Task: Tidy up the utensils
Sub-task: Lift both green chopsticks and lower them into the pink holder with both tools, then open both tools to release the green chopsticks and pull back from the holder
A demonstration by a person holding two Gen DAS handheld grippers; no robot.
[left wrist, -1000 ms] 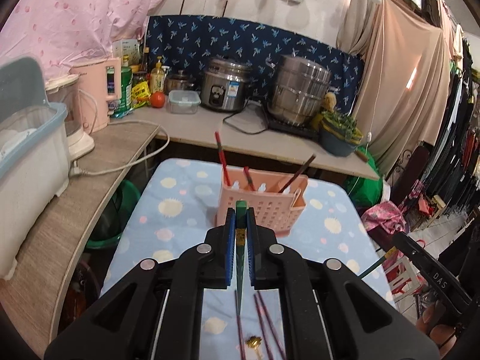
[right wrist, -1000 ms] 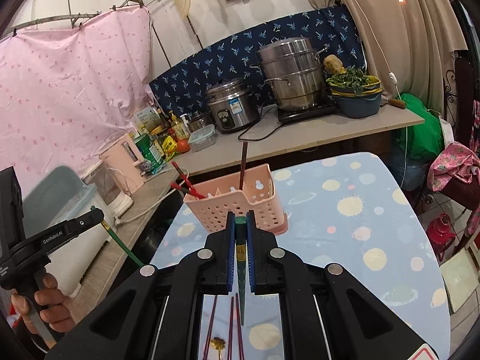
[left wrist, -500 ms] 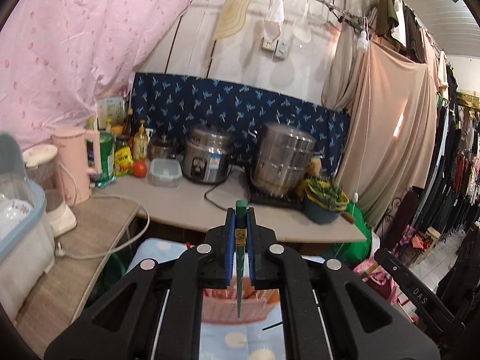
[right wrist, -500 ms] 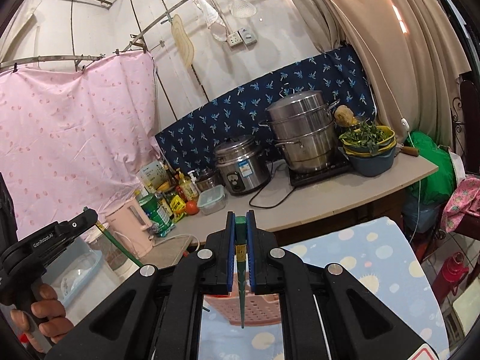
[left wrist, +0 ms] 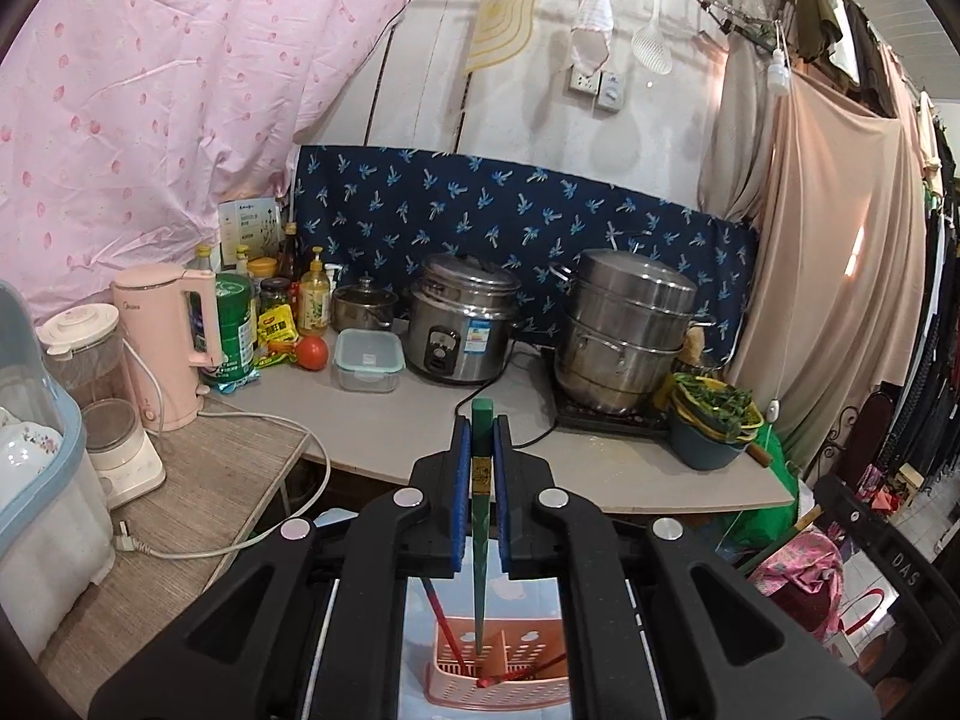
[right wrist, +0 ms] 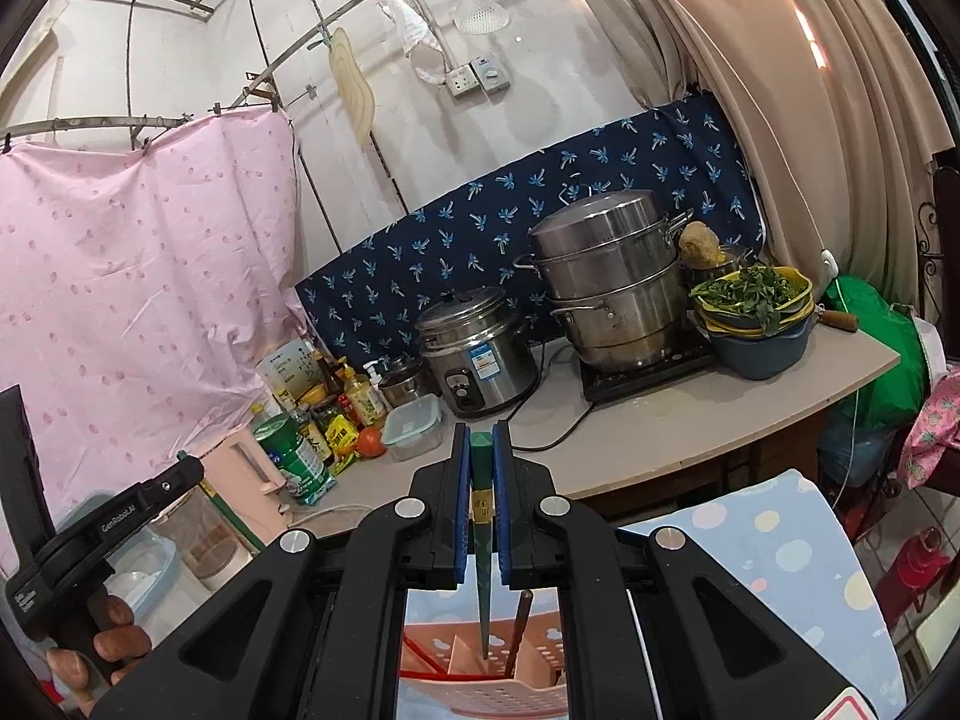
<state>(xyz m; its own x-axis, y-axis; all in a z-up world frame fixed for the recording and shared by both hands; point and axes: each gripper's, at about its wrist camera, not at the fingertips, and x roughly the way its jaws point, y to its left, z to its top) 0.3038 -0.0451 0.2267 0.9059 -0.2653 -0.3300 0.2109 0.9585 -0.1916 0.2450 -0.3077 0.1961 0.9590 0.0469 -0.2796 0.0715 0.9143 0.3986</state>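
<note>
Black tongs (left wrist: 482, 468), blue pads (left wrist: 460, 498), silver screws

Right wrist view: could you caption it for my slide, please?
Right gripper holds a green chopstick above the pink basket.

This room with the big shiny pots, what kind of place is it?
Most likely a small home kitchen corner. A rice cooker and a stacked steamer pot stand on the counter, with sauce bottles beside them.

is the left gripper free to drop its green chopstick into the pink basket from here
Probably yes: the left gripper holds the green chopstick tip-down, its tip hanging over the open top of the pink basket, nothing visibly between them.
</note>
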